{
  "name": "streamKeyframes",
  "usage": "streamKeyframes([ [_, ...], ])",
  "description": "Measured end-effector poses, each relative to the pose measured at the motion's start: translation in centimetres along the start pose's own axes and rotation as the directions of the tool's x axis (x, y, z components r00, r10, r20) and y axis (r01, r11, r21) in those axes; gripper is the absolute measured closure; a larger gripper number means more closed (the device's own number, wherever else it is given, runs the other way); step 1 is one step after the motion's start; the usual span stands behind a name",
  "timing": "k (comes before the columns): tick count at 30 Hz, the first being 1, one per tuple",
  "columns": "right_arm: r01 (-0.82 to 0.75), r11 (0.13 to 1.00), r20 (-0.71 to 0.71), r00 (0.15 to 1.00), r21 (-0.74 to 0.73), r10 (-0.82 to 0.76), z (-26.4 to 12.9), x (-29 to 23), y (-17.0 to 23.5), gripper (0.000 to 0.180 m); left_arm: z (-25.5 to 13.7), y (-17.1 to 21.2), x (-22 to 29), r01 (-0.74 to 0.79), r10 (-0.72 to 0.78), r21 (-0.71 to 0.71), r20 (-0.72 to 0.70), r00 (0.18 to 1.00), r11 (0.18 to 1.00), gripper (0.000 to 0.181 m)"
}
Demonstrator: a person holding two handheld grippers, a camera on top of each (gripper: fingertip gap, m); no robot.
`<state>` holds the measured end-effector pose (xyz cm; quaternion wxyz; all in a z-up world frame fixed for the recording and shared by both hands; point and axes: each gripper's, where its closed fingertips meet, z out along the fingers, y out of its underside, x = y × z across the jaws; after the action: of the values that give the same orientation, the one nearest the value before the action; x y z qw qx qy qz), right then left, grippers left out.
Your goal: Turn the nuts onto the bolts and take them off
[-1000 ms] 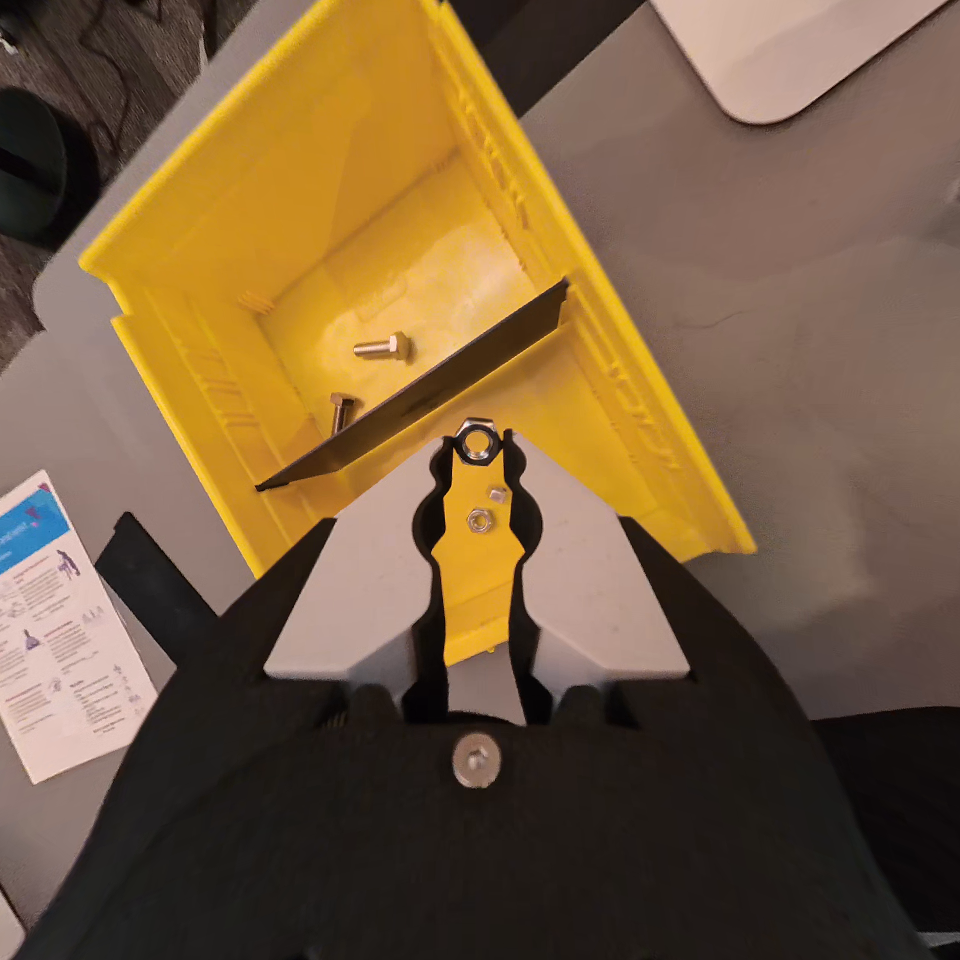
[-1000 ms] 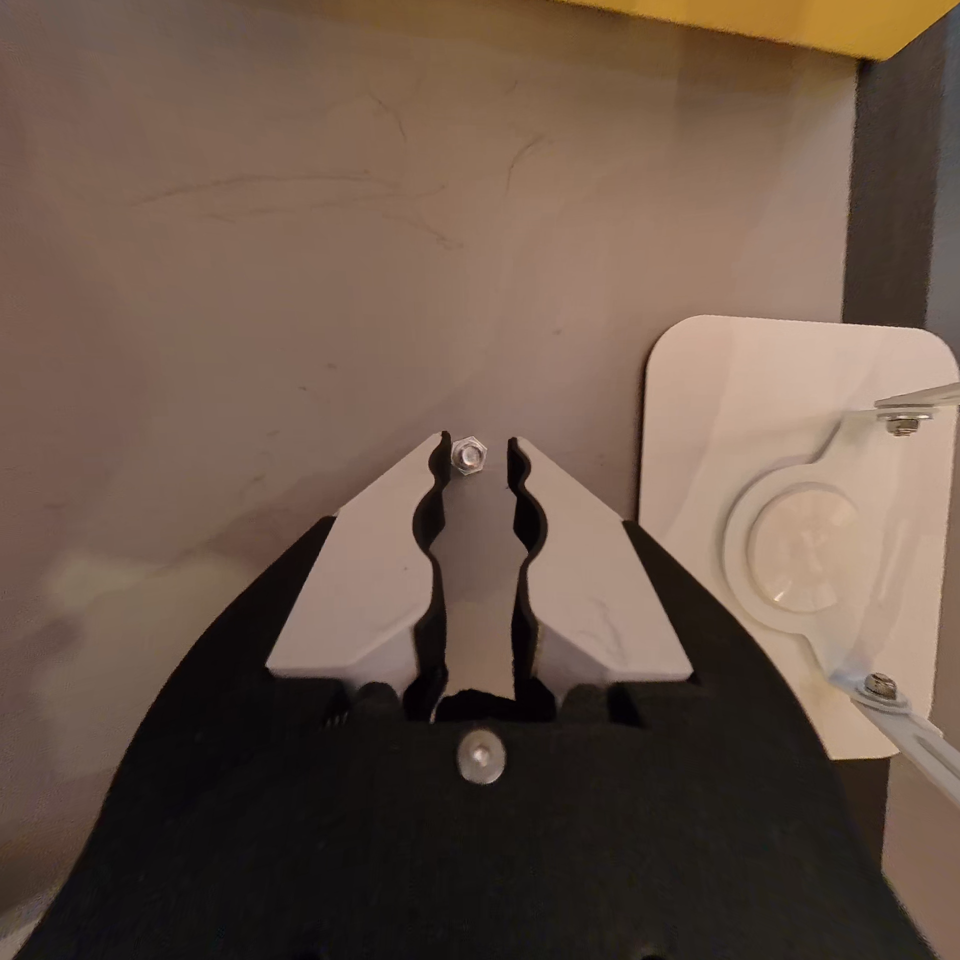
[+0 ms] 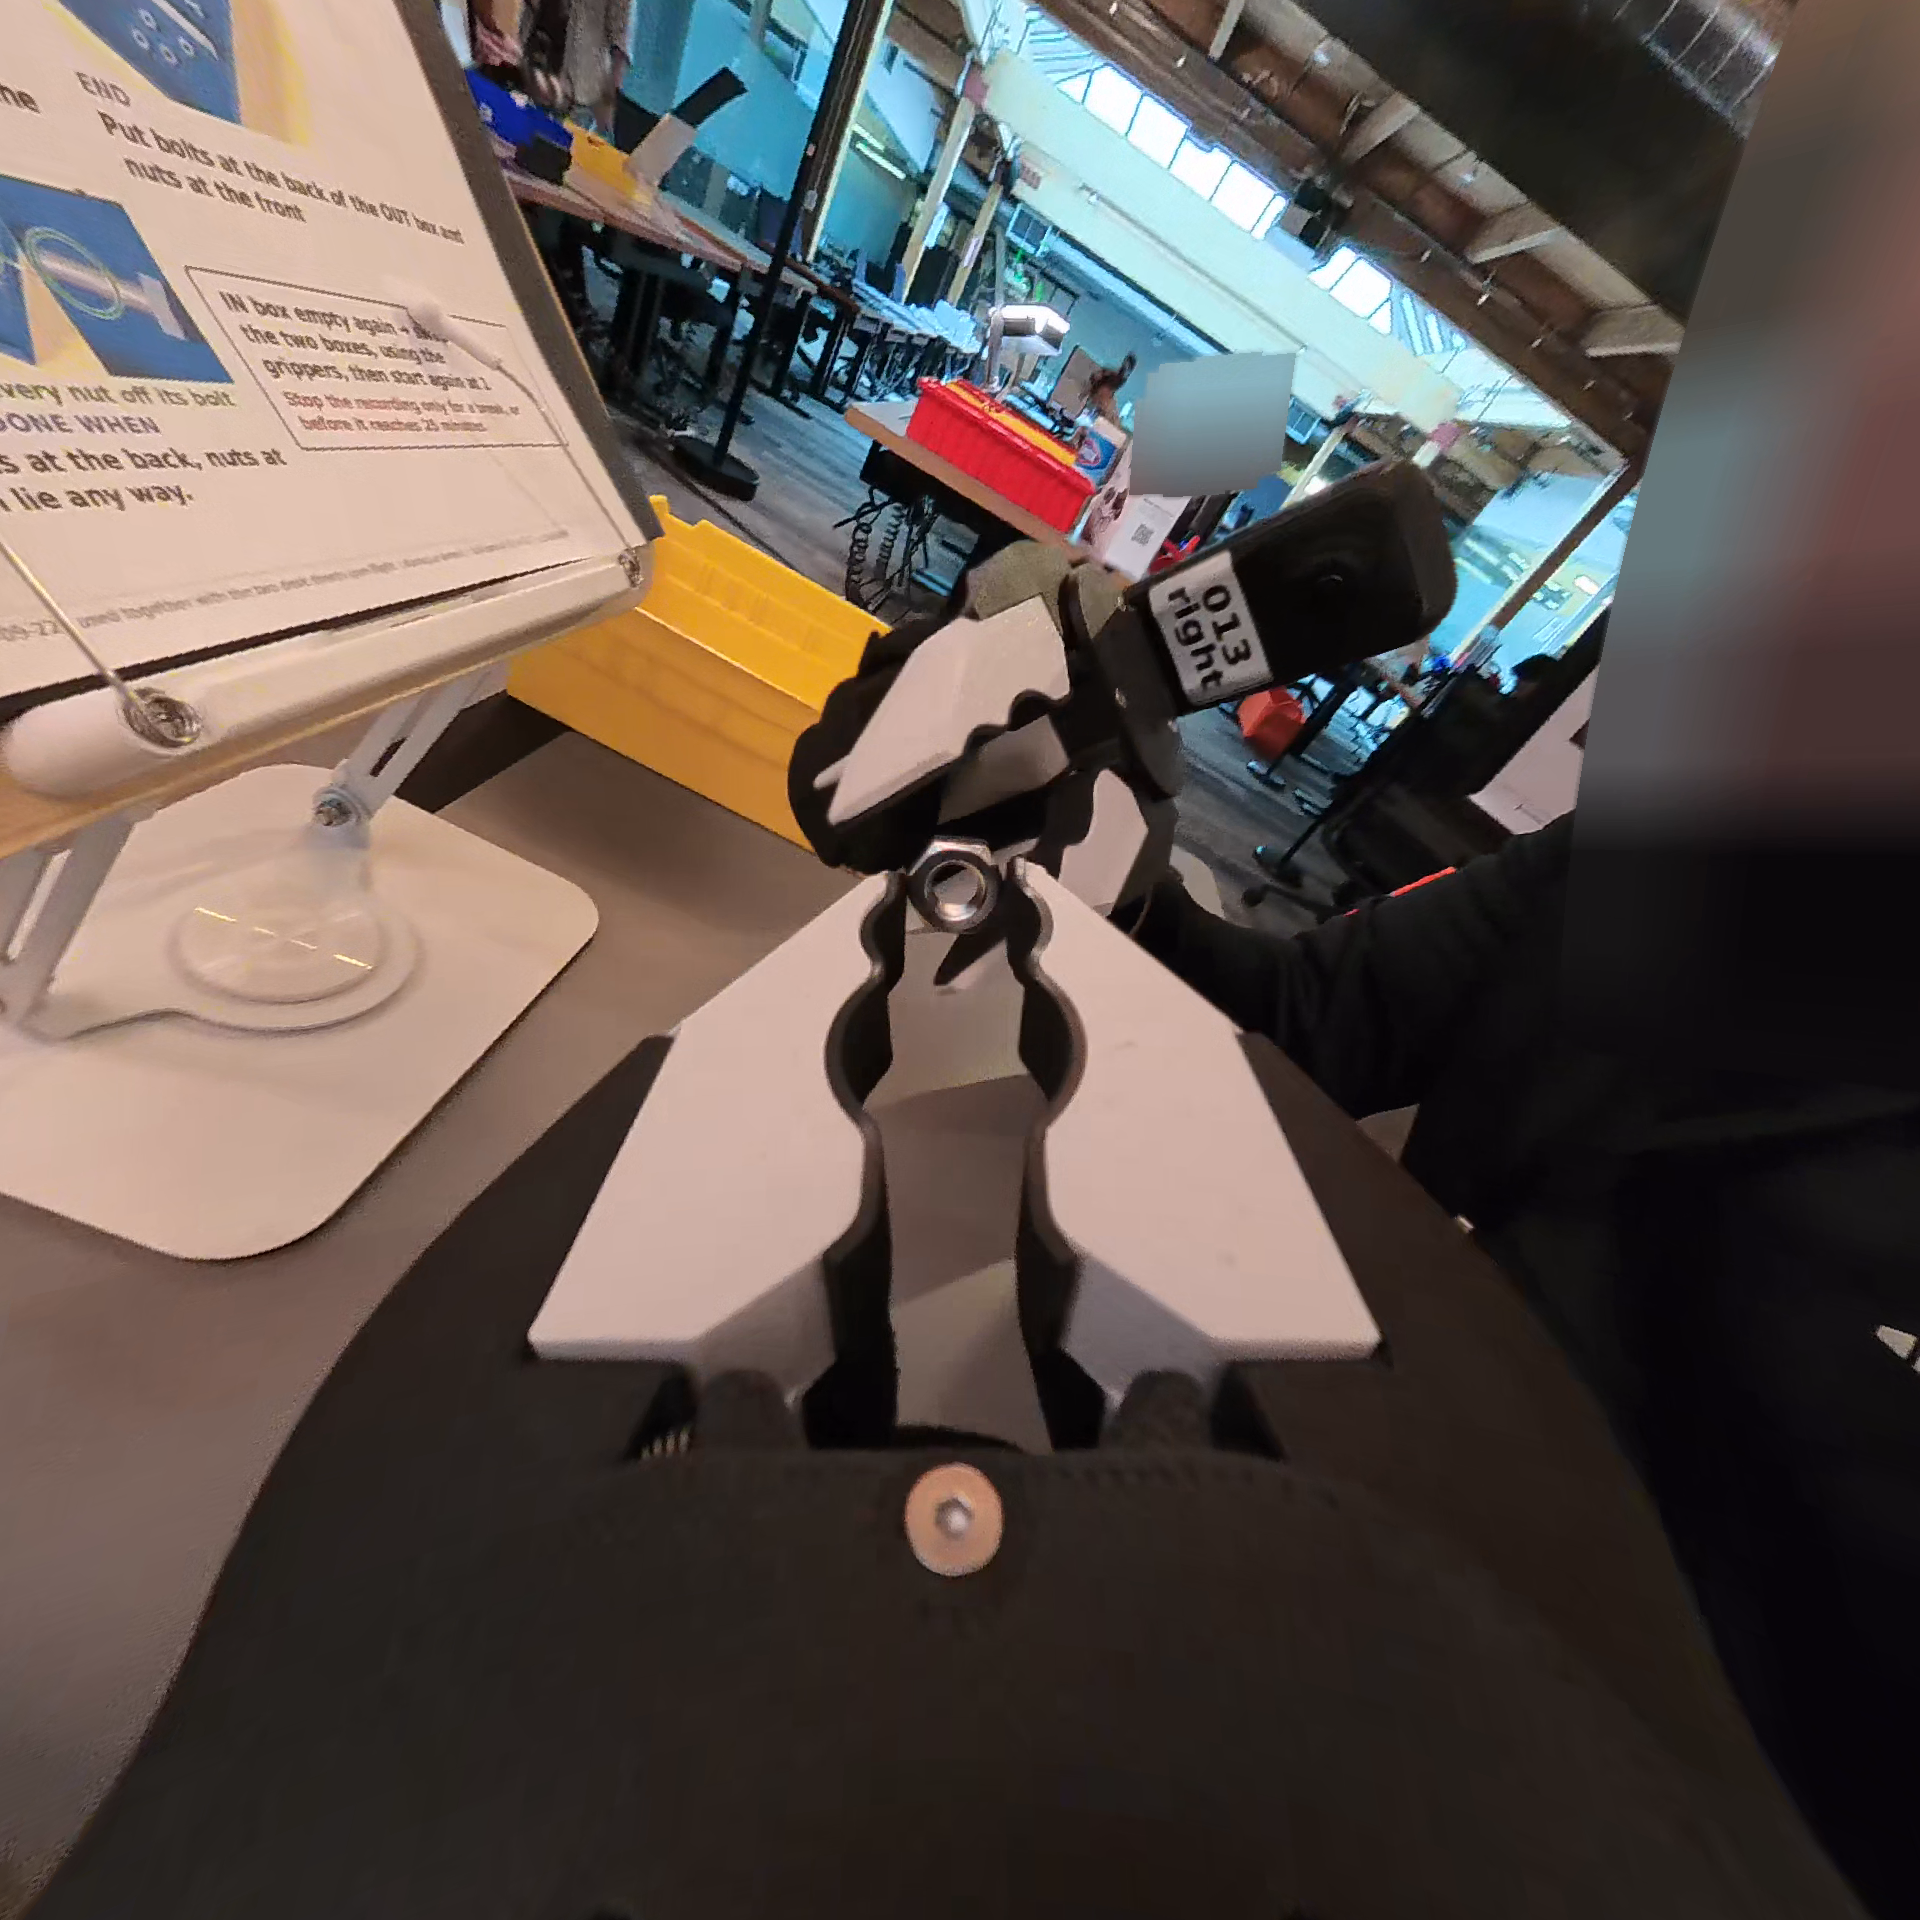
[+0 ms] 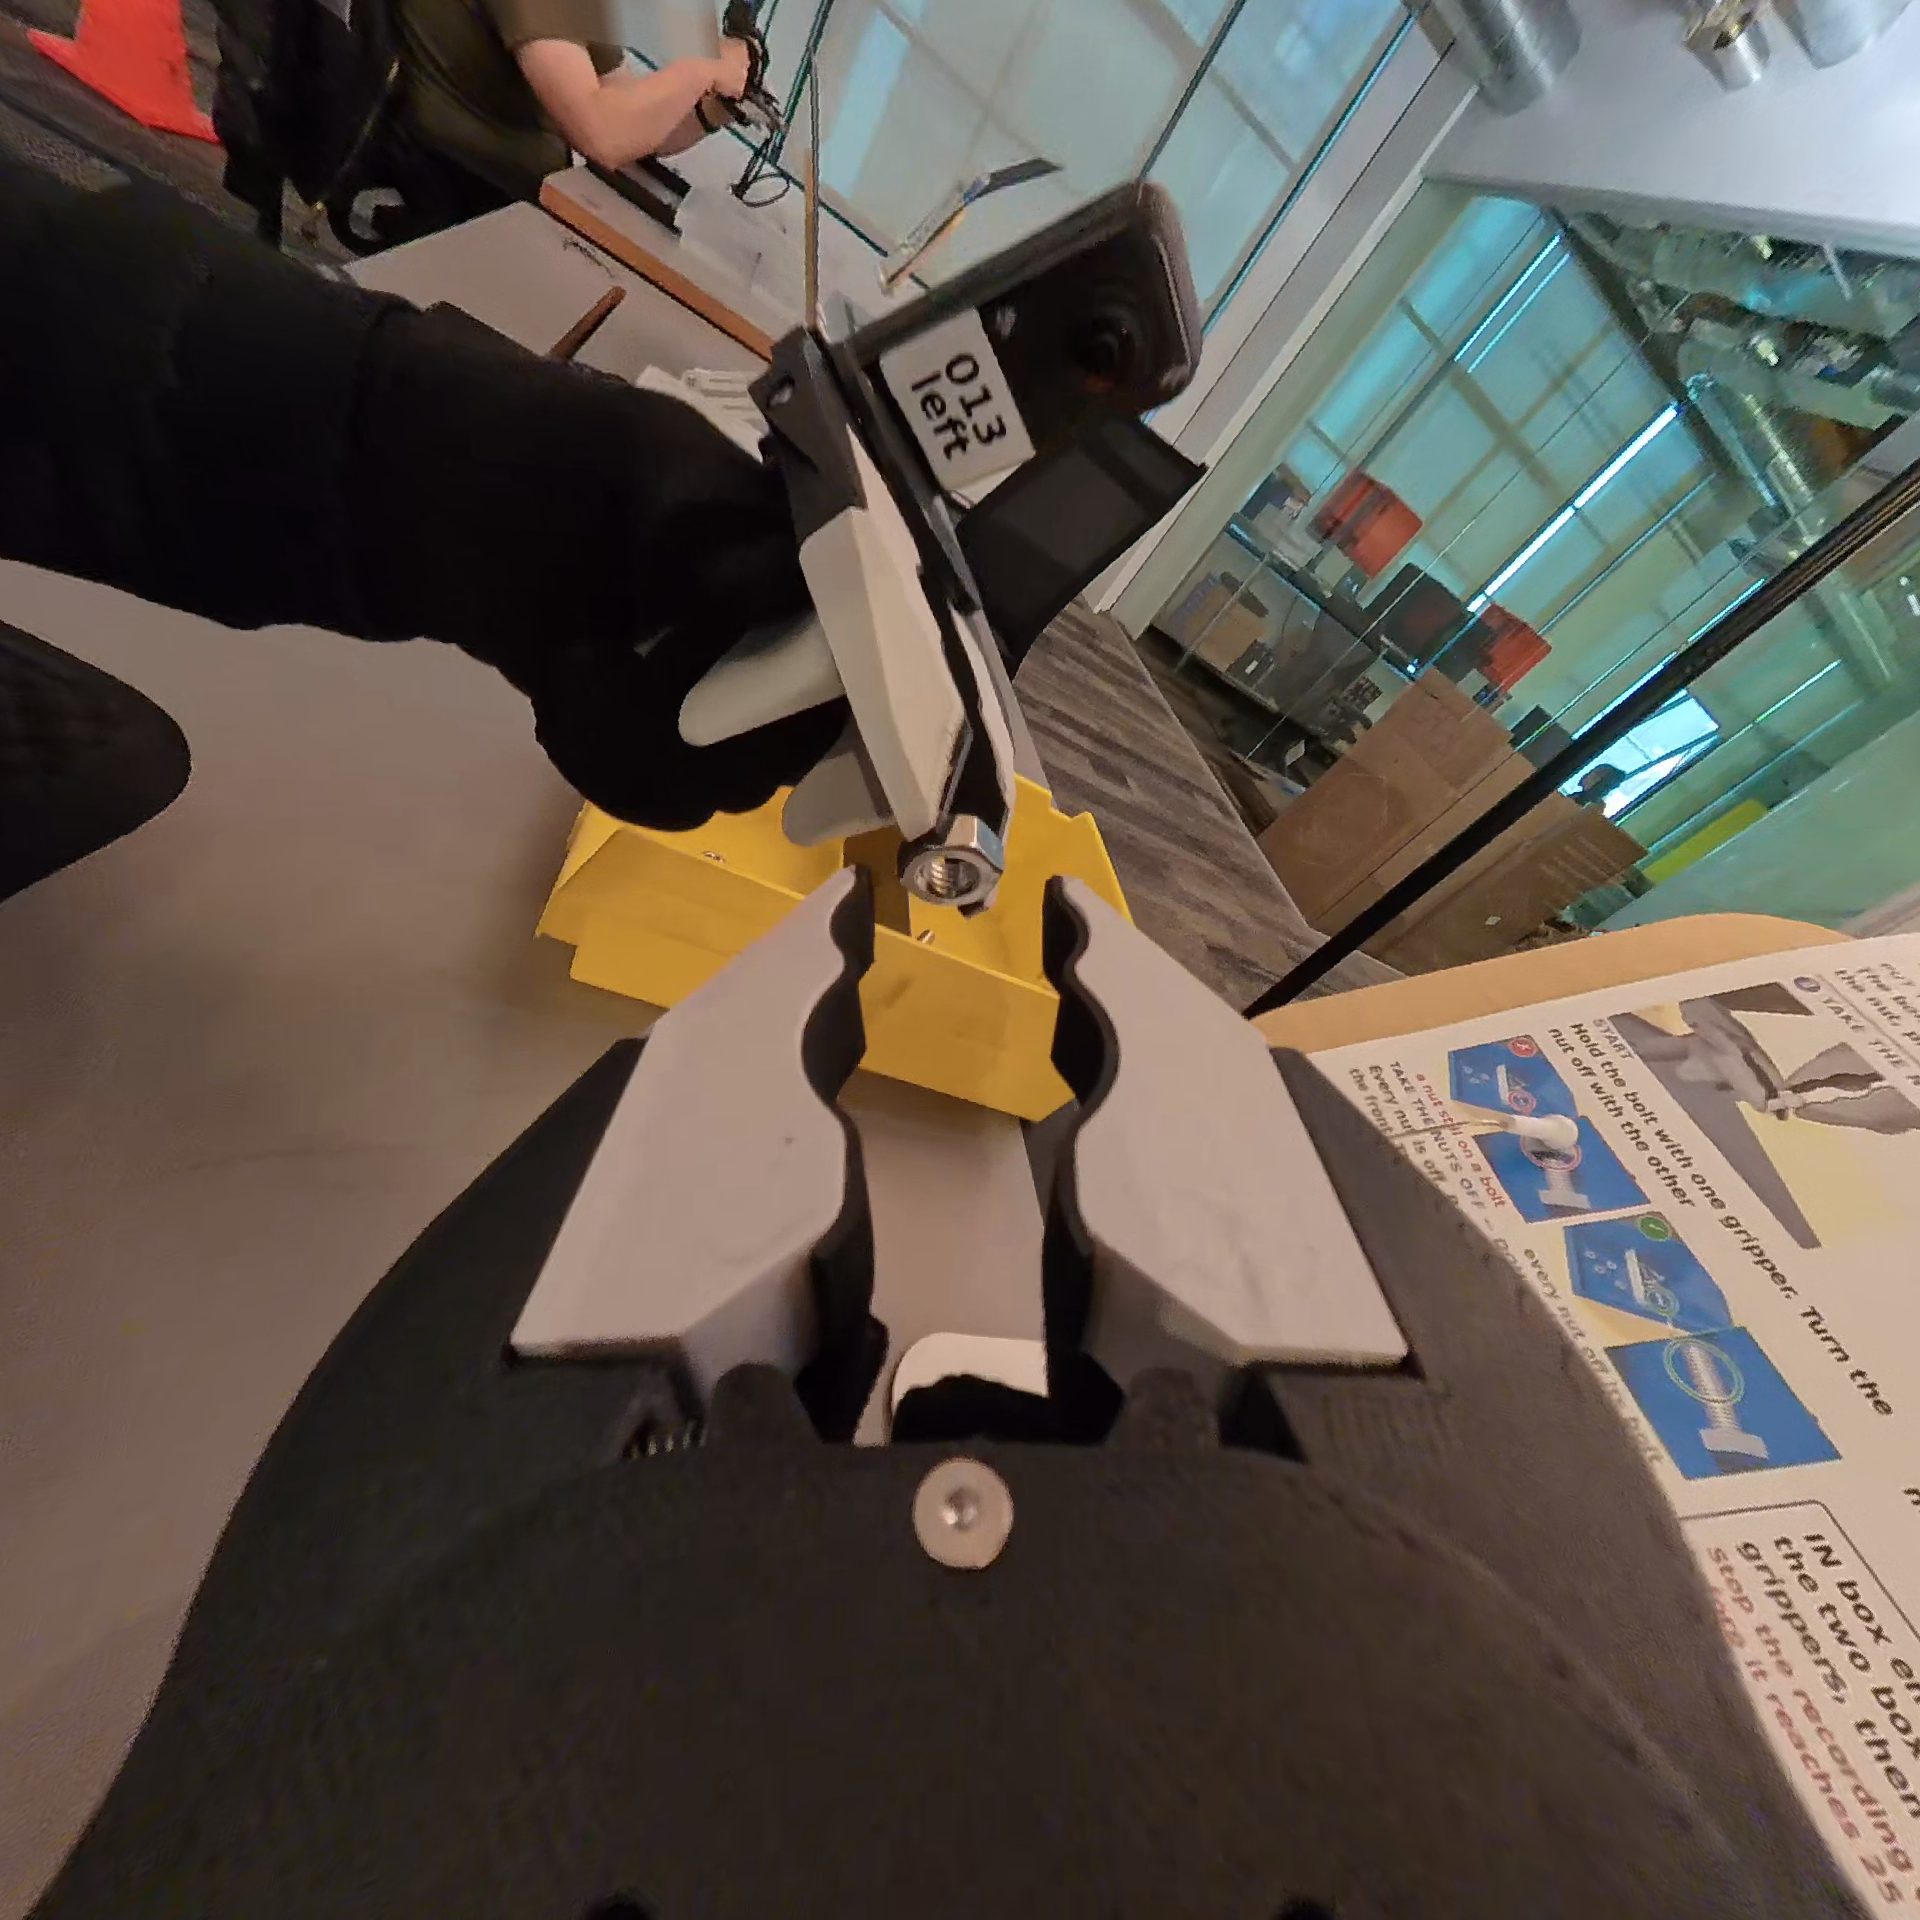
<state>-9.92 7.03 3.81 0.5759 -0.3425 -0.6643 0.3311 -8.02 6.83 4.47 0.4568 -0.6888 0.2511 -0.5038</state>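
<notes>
Grey table (image 4: 312,935) below. Left tool (image 3: 951,899) pinches nut (image 3: 951,894) at its tips; right tool (image 4: 956,904) gapes empty. Nut looks small, hard, slippery: grip flats.

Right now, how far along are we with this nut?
Done: the left gripper is shut on one nut and holds it clear of the table, above the yellow bin.
In hand: the right gripper faces the nut, jaws open and empty.
Left: no bolt shows in either view, and the nut's hole looks empty, so threading has apparently not begun.
</notes>
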Motion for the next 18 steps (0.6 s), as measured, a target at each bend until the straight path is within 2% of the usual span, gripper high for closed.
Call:
streamKeyframes([
  [7,0.083,0.996,-0.018,0.996,0.027,-0.082,-0.3,-0.4,-0.9,0.157,0.2,0.4,0.2,0.030,-0.029,0.007,-0.054,0.998,1.000,0.163],
  [18,0.318,0.945,-0.055,0.945,-0.074,-0.322,-0.3,-1.0,-0.7,0.164,0.2,0.6,1.0,0.074,-0.075,-0.008,-0.122,0.990,0.997,0.164],
])
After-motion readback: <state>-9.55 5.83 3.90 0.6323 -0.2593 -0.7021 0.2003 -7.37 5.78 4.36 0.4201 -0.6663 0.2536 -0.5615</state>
